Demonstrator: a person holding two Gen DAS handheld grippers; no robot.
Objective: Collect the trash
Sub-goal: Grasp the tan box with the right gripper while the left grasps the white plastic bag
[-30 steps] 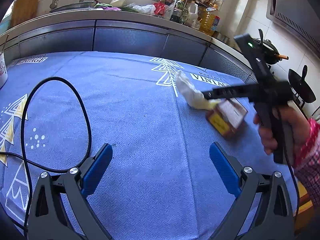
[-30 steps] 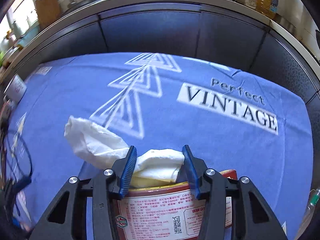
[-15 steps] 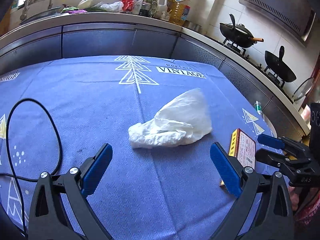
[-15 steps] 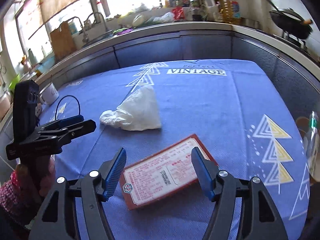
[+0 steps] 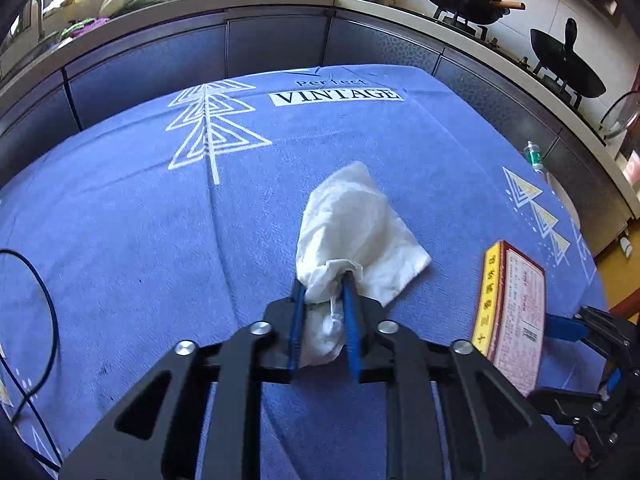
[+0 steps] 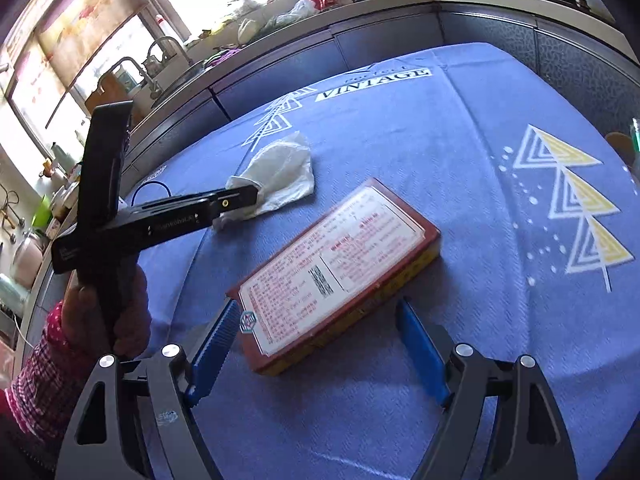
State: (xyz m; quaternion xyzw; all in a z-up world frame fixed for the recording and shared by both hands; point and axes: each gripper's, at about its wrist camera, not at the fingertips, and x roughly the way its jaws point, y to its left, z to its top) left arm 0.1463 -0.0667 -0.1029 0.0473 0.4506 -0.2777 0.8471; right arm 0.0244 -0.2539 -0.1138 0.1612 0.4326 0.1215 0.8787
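The left gripper [image 5: 323, 280] is closing on one bunched end of the white tissue [image 5: 352, 220] lying mid-tablecloth [image 5: 160, 240], so it may tear or slip free; the right gripper [image 6: 316, 352], jaws opening and empty, straddles the red box [image 6: 336, 264].

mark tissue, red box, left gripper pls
white tissue [image 5: 352, 220], left wrist view, on its bunched upper body.
red box [image 6: 332, 268], right wrist view, on its printed top label.
left gripper [image 5: 323, 280], left wrist view, between its fingertips.

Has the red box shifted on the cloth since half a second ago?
Cannot tell: the red box lies flat before the VINTAGE print as before, but the camera itself moved.
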